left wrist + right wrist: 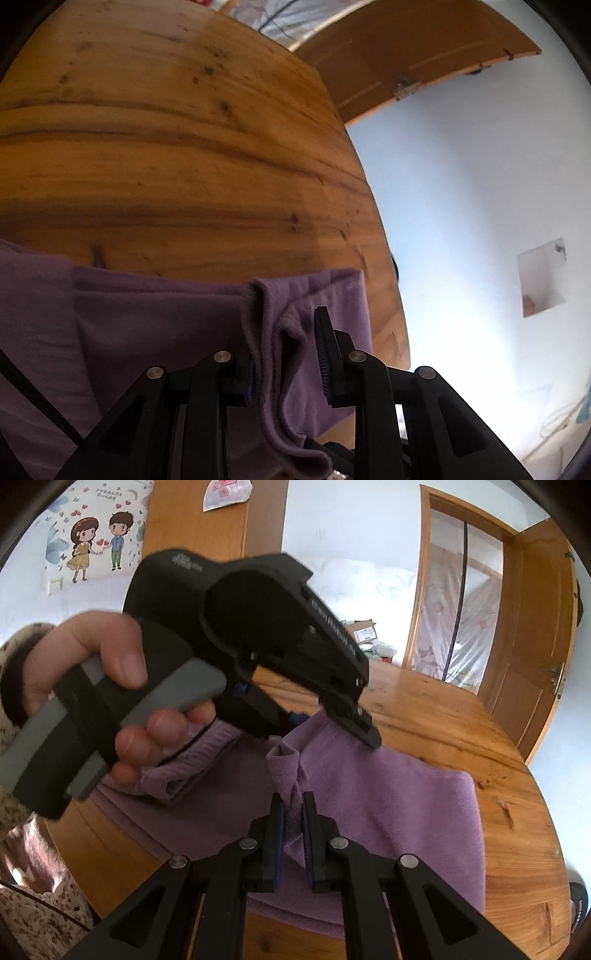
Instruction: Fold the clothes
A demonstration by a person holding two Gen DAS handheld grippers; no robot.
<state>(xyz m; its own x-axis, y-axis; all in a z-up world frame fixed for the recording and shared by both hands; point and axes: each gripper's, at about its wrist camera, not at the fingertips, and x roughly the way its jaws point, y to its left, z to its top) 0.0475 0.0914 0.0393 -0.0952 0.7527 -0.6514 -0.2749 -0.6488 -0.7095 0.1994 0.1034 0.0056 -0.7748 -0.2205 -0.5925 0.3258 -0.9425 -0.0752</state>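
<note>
Two tools are working one purple garment [388,812] lying across the wooden counter [461,720]. The left tool [284,354] is standing open around a bunched fold; the right tool [293,834] is pinching a raised fold, both folds directly ahead.

Materials and finishes under inspection: cloth, wood, plastic, metal.

We are seeing a purple garment [388,812] of soft, matt, fleecy cloth lying on a wooden table [166,147] that is showing knots, dark grain and a slight sheen. We are noting matt black plastic on the right gripper [293,834] and left gripper [284,354], with ribbed blue pads [322,354] and dull metal pivot pins. The door [532,657] is looking like glossy varnished wood.
</note>
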